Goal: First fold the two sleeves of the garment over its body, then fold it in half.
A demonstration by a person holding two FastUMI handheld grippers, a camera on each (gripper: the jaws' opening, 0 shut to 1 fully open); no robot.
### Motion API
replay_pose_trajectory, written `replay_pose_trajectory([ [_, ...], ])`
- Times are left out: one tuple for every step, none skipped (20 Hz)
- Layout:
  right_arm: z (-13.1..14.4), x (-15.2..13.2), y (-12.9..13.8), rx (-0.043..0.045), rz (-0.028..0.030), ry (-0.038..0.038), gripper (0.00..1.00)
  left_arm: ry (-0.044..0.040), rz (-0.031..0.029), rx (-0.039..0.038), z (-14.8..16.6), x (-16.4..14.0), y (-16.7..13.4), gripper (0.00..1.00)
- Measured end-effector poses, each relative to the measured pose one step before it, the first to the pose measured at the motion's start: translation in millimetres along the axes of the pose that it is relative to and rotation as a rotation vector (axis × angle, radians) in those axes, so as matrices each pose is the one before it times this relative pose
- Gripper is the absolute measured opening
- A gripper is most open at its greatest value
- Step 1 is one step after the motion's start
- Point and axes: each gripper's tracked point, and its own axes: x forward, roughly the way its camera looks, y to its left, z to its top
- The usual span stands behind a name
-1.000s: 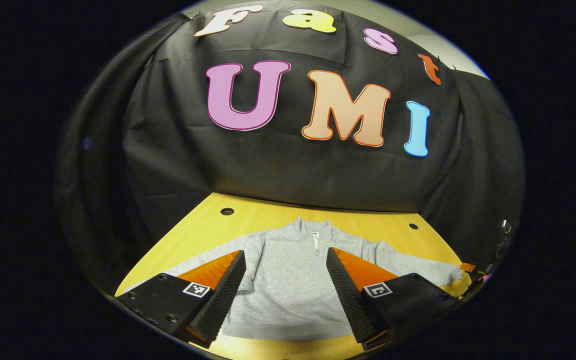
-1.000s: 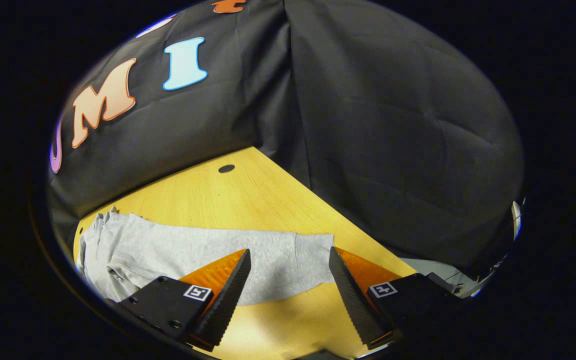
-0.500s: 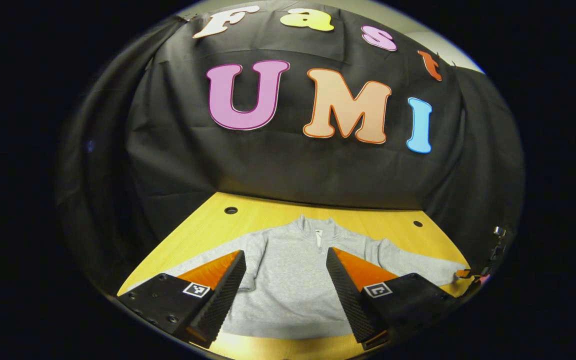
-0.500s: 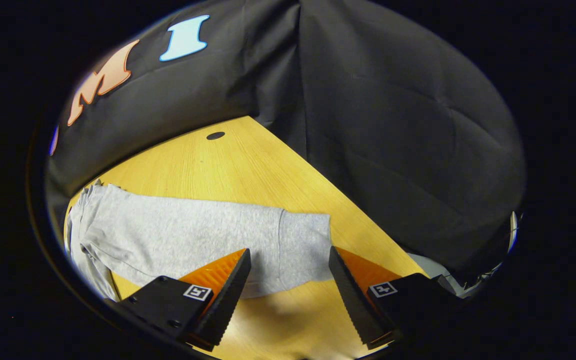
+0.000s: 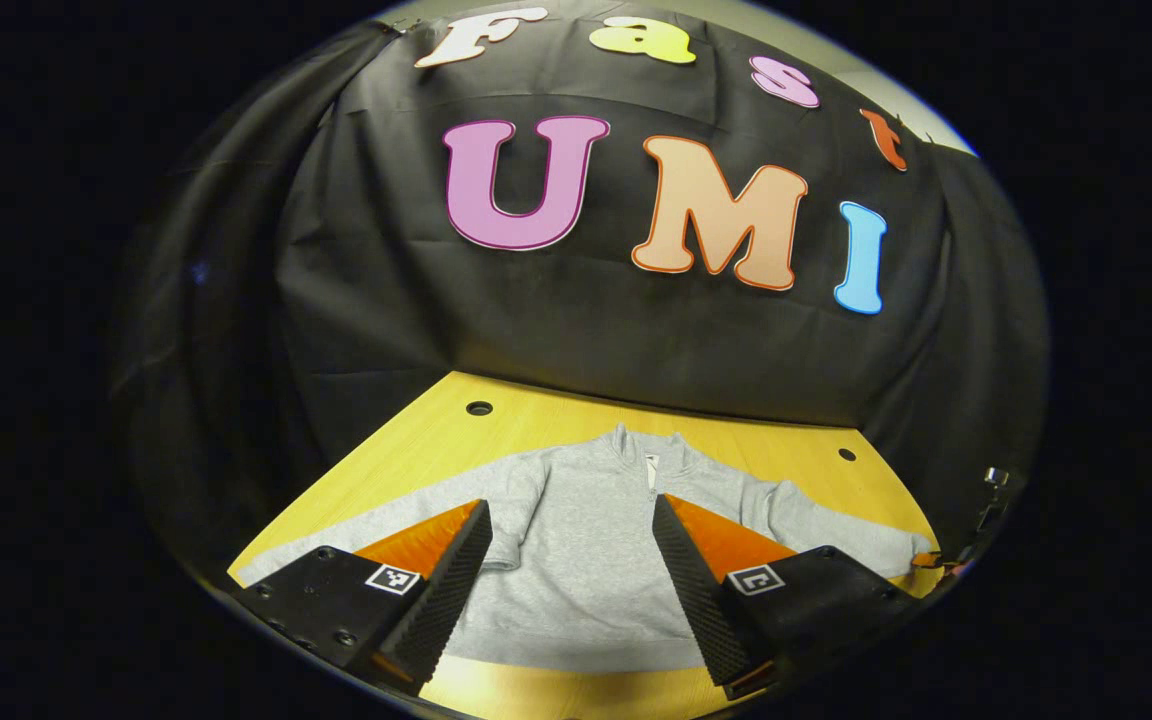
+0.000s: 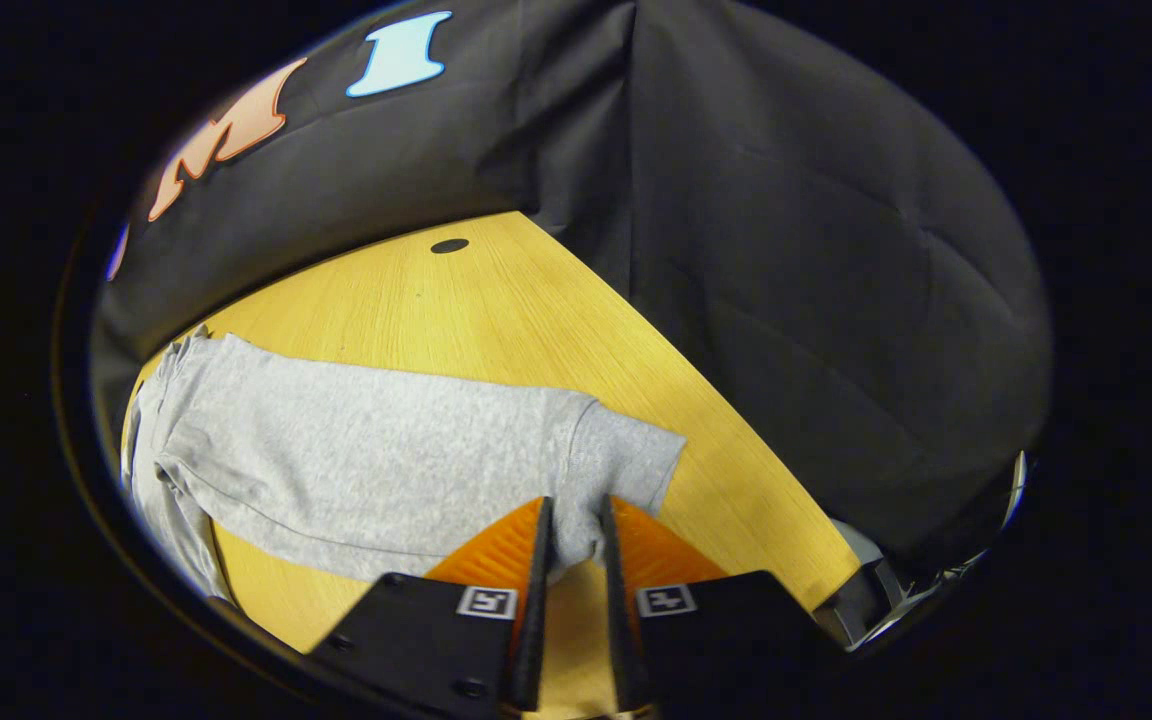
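Two grippers worked the grey garment (image 5: pixel 586 540), which lay flat across the yellow table (image 5: pixel 416 455) in the lower middle of the left gripper view, collar toward the black booth wall (image 5: pixel 576 320). Half a second earlier, your right gripper (image 6: pixel 572 600) had its jaws spread wide over the sleeve's cuff (image 6: pixel 626 465); here they had drawn nearly together around the cuff's near edge, low in the centre of the right gripper view, though whether both fingers pressed the cloth could not be told. That sleeve (image 6: pixel 386 455) ran from the left rim of the frame toward the centre, and its cuff had shifted slightly upward and right. Your left gripper (image 5: pixel 568 590) hung with its jaws wide apart above the garment's body, much as before, the view nudged a little rightward. Bare tabletop lay beyond the sleeve toward the upper centre, up to a small round hole (image 6: pixel 449 246); the table's right edge ran close alongside the cuff, with wall cloth just past it.
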Motion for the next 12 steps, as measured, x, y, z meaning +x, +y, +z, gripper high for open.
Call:
replay_pose_trajectory([
  [0.41, -1.59, 1.04, -0.00143, 0.00325, 0.00332, 0.18, -0.00036, 0.00595, -0.00554, -0.61, -1.21, 1.35, 0.95],
  [-1.61, 2.62, -1.60, -0.00272, -0.00194, 0.00364, 0.17, 0.00034, 0.00592, -0.00490, -0.67, -1.15, 1.02, 0.95],
  [0.10, -0.76, 0.17, -0.00869, 0.00013, 0.00017, 0.11, -0.00106, 0.00560, -0.00371, -0.71, -1.33, -0.05, 0.95],
  [-0.36, -2.39, -0.16, -0.00110, -0.00393, 0.00524, 0.11, -0.00180, 0.00450, -0.00263, -1.48, -1.64, 1.51, 0.95],
  [-0.17, 0.87, -0.71, -0.00120, -0.00286, 0.00182, 0.06, -0.00228, 0.00432, -0.00068, -0.11, -1.53, 1.34, 0.95],
  [0.71, 0.07, -0.27, -0.00007, -0.00403, -0.00042, 0.05, -0.00182, 0.00561, 0.00134, -0.09, -1.79, 0.35, 0.95],
  [0.23, -1.08, 0.64, 0.00529, -0.00136, 0.00337, 0.06, 0.00126, 0.00345, 0.00322, -1.76, -1.06, 0.53, 0.95],
  [1.07, -1.29, 1.81, 0.00913, -0.00085, -0.00100, 0.05, 0.00062, 0.00213, 0.00284, -2.20, -1.16, 1.35, 0.95],
  [2.92, -2.71, 1.62, 0.00600, -0.00048, -0.00702, 0.05, 0.00083, 0.00156, 0.00046, -0.76, -0.31, 1.07, 0.95],
  [3.31, -3.23, 1.86, 0.00572, 0.00010, -0.00736, 0.05, 0.00038, 0.00062, -0.00123, -1.46, 0.17, 2.17, 0.95],
  [2.95, -4.15, 3.62, 0.00932, 0.00158, -0.00997, 0.05, 0.00415, -0.00766, -0.00441, -1.52, -1.57, 1.15, 0.95],
  [5.25, -5.48, 5.53, 0.01144, 0.00280, -0.01076, 0.05, -0.00034, -0.00747, -0.00095, 0.40, -0.20, 0.92, 0.95],
])
